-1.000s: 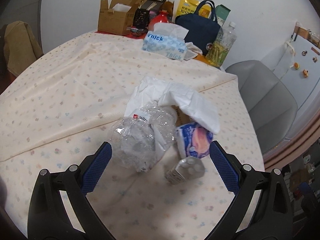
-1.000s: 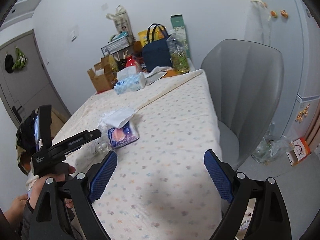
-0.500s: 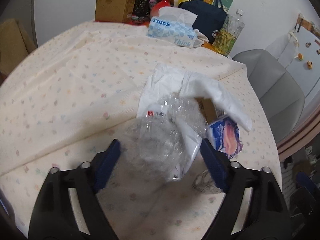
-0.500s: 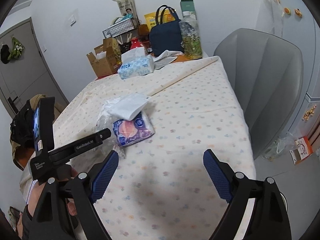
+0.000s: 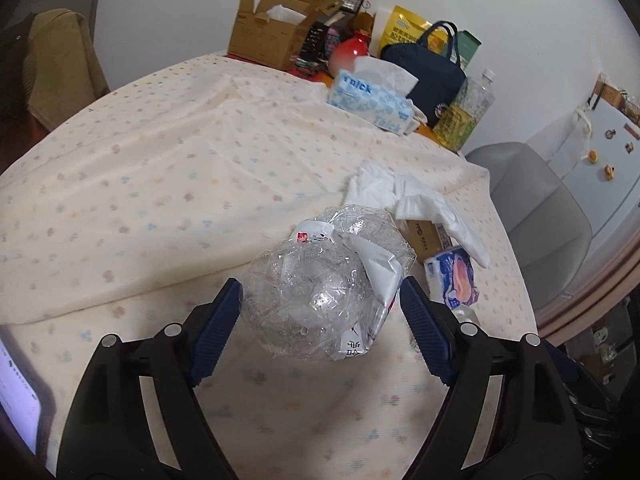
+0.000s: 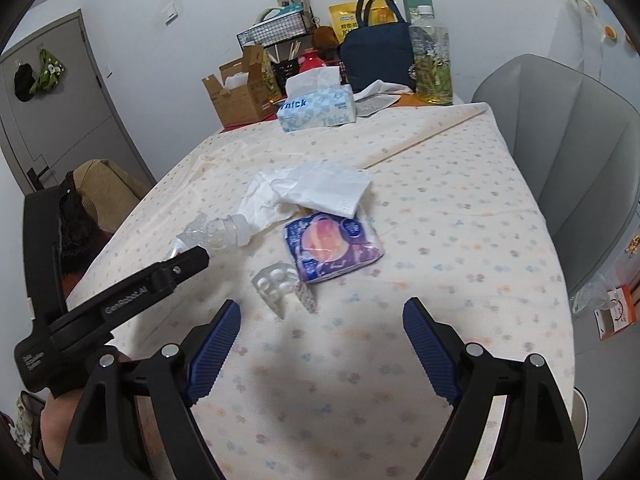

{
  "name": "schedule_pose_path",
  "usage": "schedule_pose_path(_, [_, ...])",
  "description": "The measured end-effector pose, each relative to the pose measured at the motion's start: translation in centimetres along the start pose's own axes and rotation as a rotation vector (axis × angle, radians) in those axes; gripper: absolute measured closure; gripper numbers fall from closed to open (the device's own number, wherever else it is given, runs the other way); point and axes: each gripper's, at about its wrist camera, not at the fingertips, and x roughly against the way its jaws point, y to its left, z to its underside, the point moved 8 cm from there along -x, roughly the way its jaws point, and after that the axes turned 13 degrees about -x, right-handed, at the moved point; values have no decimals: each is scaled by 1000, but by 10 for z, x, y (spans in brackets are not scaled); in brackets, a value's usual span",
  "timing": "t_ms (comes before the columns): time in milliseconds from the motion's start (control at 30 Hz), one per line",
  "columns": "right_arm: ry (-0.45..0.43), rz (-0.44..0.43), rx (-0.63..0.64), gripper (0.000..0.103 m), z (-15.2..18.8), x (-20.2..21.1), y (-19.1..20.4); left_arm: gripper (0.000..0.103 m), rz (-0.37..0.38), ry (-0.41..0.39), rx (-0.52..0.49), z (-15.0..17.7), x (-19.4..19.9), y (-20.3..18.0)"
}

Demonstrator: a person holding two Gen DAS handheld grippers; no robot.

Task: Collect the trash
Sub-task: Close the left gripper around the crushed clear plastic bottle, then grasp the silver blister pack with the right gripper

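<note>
Crushed clear plastic bottle (image 5: 320, 296) beside crumpled tissue (image 5: 404, 196), purple wrapper (image 5: 452, 276)

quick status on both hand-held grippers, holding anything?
Left hand-held gripper: closed on the crushed bottle.
Right hand-held gripper: open, closing, nothing between its pads.

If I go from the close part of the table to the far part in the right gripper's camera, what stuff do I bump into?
Clear blister pack → purple snack wrapper → white crumpled tissue → blue tissue box → navy bag at the back by the wall.
</note>
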Motion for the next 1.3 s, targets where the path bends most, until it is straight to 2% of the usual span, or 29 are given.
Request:
schedule_pose_path(167, [14,1,13,21,3,-15,14,23,-6,-5,19,4,3,15])
schedule_pose_path(267, [26,14,23,25,6,-27,22,23,-2,-11,39,7,6,23])
schedule_pose_path(367, [41,29,23,45,6,-37,23,23,-3,-15,51,9,8,28])
schedule_pose_path(433, [59,23,9,74,7,-41,21,23,0,-16,54,10,8,29])
schedule_pose_path(500, [54,18,2,79,6,-40,20,23,2,-16,51,10,8,29])
schedule_pose_path(567, [44,14,9,89,5,-36,20,23,5,-18,43,10,9,28])
schedule_pose_path(600, [45,10,12,99,6,-33,20,23,8,-21,39,9,10,27])
schedule_pose_path(833, [50,-14,12,100,9,-13,17,23,16,-35,34,6,16,15])
schedule_pose_path(967, [69,-33,11,96,15,-7,16,23,17,-51,30,4,25,13])
schedule_pose_path(1000, [75,-36,11,91,17,-5,16,23,16,-56,36,4,28,15])
schedule_pose_path(1033, [76,-44,8,66,19,-3,16,23,15,-60,42,4,30,17])
schedule_pose_path(1067, [69,-51,6,50,19,-2,17,23,10,-65,50,4,33,22])
schedule_pose_path(1100, [44,-50,13,38,19,1,19,23,6,-67,56,5,35,26])
schedule_pose_path(1300, [79,-63,46,42,26,-16,41,23,-11,-66,69,1,36,51])
